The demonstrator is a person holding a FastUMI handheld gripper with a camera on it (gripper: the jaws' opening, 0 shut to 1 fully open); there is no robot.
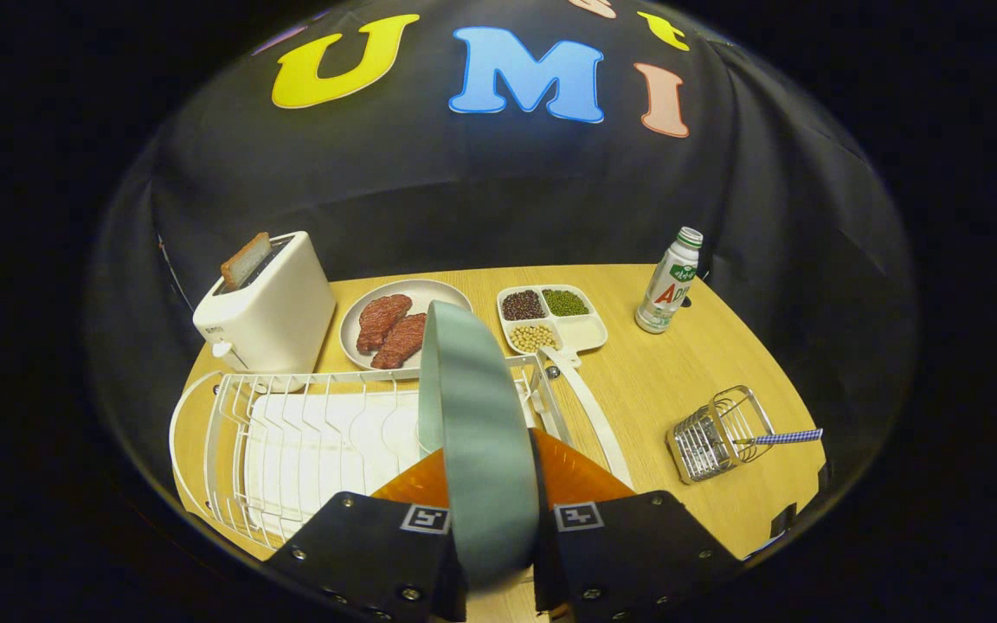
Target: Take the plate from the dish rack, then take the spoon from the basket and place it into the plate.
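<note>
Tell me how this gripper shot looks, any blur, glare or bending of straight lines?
In the gripper view, the fisheye lens bows the table edge and the dish rack; the plate, held edge-on between the gripper's fingers, looks soft near the lens; the toaster and bottle stay sharp; light is even, with dark edges and no strong glare.

Counter (637, 389), light wood. On it: white dish rack (308, 441); white toaster (269, 303); plate of meat (395, 324); divided tray of beans (550, 316); bottle (670, 281); wire basket (719, 433) lying on its side.
</note>
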